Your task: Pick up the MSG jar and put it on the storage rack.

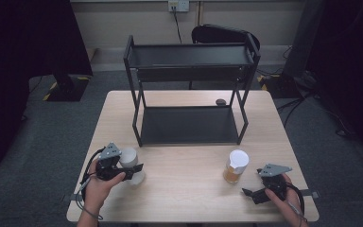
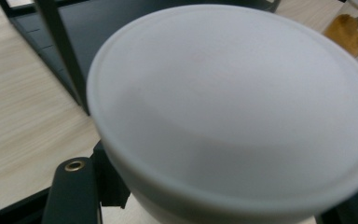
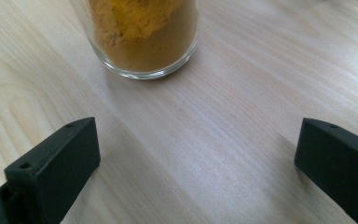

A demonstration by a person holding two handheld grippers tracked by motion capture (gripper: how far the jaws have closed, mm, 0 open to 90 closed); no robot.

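Observation:
A white jar with a white lid (image 1: 128, 156) sits between the jaws of my left gripper (image 1: 134, 169) at the front left of the wooden table (image 1: 184, 189). The jaws press on its sides below the lid. In the left gripper view the lid (image 2: 233, 107) looms close, with a black finger (image 2: 72, 193) at its lower left. A glass jar of orange powder with a white lid (image 1: 236, 166) stands at the front right. Just right of it my right gripper (image 1: 249, 194) rests open. The glass jar's base (image 3: 142, 42) stands ahead of its wide-apart jaws, apart from them.
A black two-tier metal rack (image 1: 189, 90) stands at the table's middle and back, both shelves bare. A small dark object (image 1: 220, 101) lies on the table behind its lower shelf. A dark chair (image 1: 224, 34) stands beyond the table.

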